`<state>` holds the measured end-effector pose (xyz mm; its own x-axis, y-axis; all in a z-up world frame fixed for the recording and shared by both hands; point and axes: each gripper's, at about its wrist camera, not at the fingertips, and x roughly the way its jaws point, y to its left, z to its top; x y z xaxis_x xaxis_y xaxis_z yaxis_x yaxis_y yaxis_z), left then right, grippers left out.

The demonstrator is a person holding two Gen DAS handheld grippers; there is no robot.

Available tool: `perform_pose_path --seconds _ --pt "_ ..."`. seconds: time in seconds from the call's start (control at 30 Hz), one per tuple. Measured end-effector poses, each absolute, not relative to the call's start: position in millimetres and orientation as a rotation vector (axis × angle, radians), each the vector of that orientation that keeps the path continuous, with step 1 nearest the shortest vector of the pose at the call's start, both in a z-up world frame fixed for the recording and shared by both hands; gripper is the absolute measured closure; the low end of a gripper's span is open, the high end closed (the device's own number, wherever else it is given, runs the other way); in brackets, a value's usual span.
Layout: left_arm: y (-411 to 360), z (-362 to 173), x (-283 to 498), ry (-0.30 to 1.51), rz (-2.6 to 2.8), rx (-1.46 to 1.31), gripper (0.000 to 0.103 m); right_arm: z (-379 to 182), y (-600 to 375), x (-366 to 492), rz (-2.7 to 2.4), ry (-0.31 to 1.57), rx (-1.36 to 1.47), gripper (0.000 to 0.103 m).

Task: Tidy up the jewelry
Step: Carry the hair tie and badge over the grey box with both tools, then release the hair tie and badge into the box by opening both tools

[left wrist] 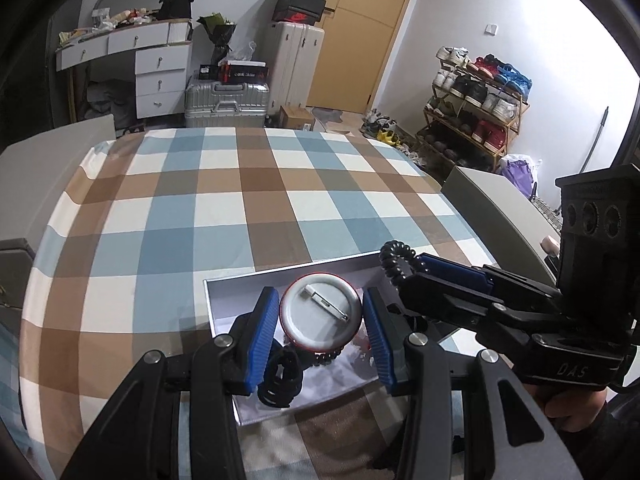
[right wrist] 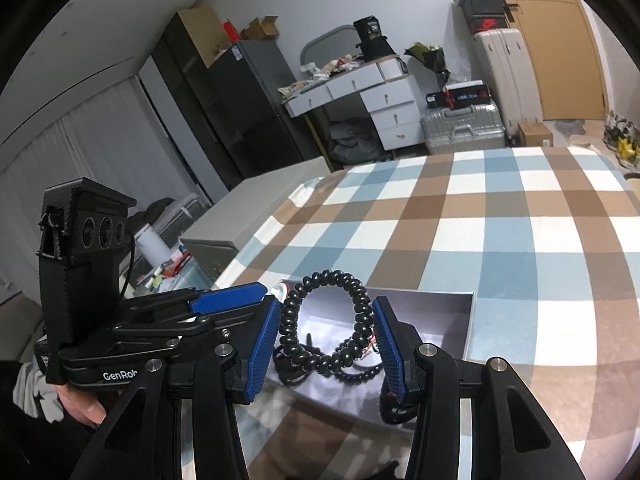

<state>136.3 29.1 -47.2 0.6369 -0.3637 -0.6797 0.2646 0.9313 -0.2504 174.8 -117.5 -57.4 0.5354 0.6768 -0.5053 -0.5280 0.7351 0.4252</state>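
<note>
Left hand-held gripper (left wrist: 322,320) grasps a round pin badge (left wrist: 320,316), pin side up, over the open box (left wrist: 224,300) at the tabletop's (left wrist: 200,208) near edge. A black coil hair tie (left wrist: 280,380) lies in the box. Right hand-held gripper (right wrist: 326,334) grasps another black coil tie (right wrist: 324,320) above the box.

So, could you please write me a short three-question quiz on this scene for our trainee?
1. True or false: the left gripper holds the round pin badge with its pin side facing the camera.
2. What does the right gripper grip: A) a black coil hair tie, B) a ring, C) a watch?
3. Over what are both items held?

Key: 1 true; 2 A; 3 the open white box on the checked tablecloth.
</note>
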Motion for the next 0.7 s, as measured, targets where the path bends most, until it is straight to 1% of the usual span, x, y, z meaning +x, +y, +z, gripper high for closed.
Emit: perform_pose_path --seconds 0.43,0.7 --pt "30.9 -63.5 150.1 0.855 -0.363 -0.152 0.065 -73.5 -116.5 189.6 0.688 0.753 0.238 0.056" --pt "34.8 -66.0 154.3 0.849 -0.350 -0.182 0.065 -80.7 -111.6 190.6 0.669 0.769 0.210 0.053"
